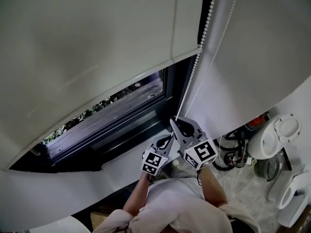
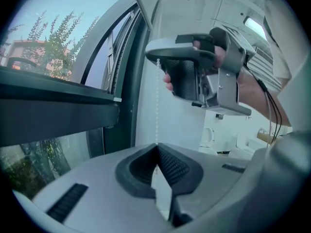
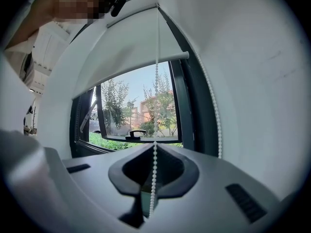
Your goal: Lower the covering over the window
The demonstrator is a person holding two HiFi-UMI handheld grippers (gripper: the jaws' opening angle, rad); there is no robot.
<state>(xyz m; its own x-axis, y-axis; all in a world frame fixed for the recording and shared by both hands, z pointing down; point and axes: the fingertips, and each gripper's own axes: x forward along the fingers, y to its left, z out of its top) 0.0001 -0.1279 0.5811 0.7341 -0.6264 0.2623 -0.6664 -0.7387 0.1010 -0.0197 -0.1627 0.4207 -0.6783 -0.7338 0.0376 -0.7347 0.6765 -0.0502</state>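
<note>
Between right tongs, bead chain, pinched

The left gripper has its jaws squeezed together on the bead chain. The chain goes straight up to the right gripper. Green trees show through the window.

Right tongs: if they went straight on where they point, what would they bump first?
Probably the window, under the blind. The right tongs, shut on the bead chain, point toward its handle; how far away is hard to tell.
</note>
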